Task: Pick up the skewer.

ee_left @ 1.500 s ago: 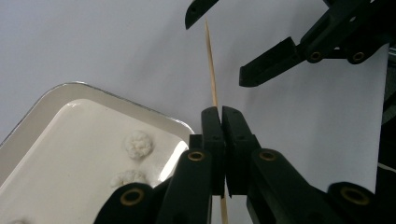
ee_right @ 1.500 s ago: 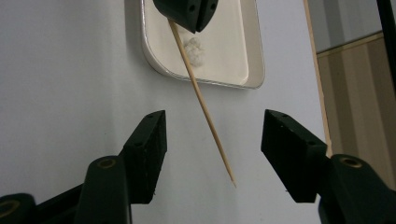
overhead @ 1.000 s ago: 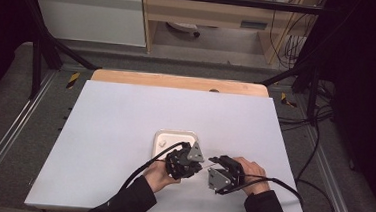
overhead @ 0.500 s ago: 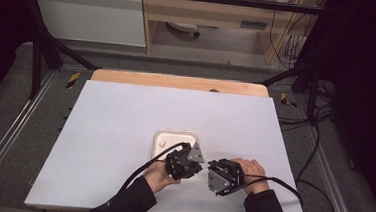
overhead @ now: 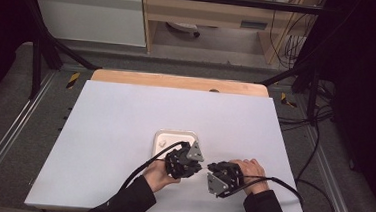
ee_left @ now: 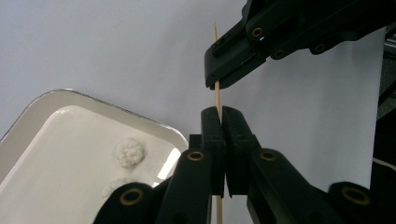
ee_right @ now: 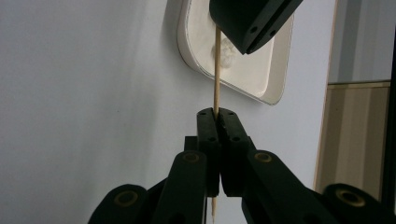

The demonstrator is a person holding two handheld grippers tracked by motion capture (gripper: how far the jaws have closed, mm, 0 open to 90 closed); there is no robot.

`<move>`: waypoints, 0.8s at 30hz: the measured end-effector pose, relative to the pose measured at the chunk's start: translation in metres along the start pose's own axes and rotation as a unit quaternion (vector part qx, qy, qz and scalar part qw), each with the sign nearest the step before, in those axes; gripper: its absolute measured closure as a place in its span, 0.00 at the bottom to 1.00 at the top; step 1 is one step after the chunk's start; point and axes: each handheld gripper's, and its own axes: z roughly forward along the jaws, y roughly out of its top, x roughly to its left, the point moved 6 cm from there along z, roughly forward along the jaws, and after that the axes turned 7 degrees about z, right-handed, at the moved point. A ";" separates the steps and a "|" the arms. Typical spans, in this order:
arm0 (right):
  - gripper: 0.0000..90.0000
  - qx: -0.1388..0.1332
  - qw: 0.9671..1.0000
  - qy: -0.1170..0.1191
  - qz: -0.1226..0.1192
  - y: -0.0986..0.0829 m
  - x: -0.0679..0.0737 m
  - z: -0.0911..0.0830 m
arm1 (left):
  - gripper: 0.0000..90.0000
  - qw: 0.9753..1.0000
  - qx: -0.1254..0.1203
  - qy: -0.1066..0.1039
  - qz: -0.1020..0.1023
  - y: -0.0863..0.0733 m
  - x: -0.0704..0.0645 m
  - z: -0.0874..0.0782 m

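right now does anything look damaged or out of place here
Nothing stands out. The thin wooden stick runs straight and unbroken between the left gripper and right gripper, both shut on it beside the white tray.

The wooden skewer is hidden where the jaws clamp it, and the tray is cut off by the frame's edge.

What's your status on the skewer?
Left gripper and right gripper both shut on skewer. Skewer spans between them above table, beside tray. Nothing in the way.

White tray just beyond both tongs.
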 end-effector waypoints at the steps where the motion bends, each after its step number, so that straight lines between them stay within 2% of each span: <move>1: 0.99 0.002 1.000 0.000 -0.003 0.000 0.000 0.000 | 0.98 1.000 0.001 0.000 -0.001 0.000 0.000 0.000; 3: 0.99 0.008 1.000 -0.003 -0.007 0.001 -0.001 0.000 | 0.95 1.000 0.010 -0.001 0.002 -0.002 0.001 -0.001; 5: 0.99 0.016 1.000 -0.005 -0.012 0.000 -0.002 0.000 | 0.84 0.999 0.033 -0.001 0.000 -0.005 0.002 0.001; 9: 0.99 0.031 0.999 -0.005 -0.022 0.000 -0.001 0.001 | 0.79 0.997 0.073 -0.010 -0.007 -0.013 0.006 0.004; 12: 0.99 0.034 0.999 -0.005 -0.029 0.000 -0.001 0.003 | 0.79 0.995 0.096 -0.026 -0.013 -0.016 0.007 0.006; 15: 0.99 0.038 0.999 -0.004 -0.034 0.000 -0.001 0.003 | 0.85 0.993 0.111 -0.028 -0.007 -0.017 0.006 0.009; 20: 0.99 0.040 0.999 0.000 -0.034 0.000 0.001 0.004 | 0.90 0.994 0.108 -0.028 -0.007 -0.015 0.005 0.009; 22: 0.99 0.044 0.998 0.000 -0.034 0.000 0.001 0.003 | 0.92 0.994 0.111 -0.027 0.000 -0.015 0.004 0.010; 24: 0.99 0.038 0.998 -0.001 -0.045 0.002 0.000 0.004 | 0.95 0.993 0.113 -0.026 0.005 -0.014 0.003 0.010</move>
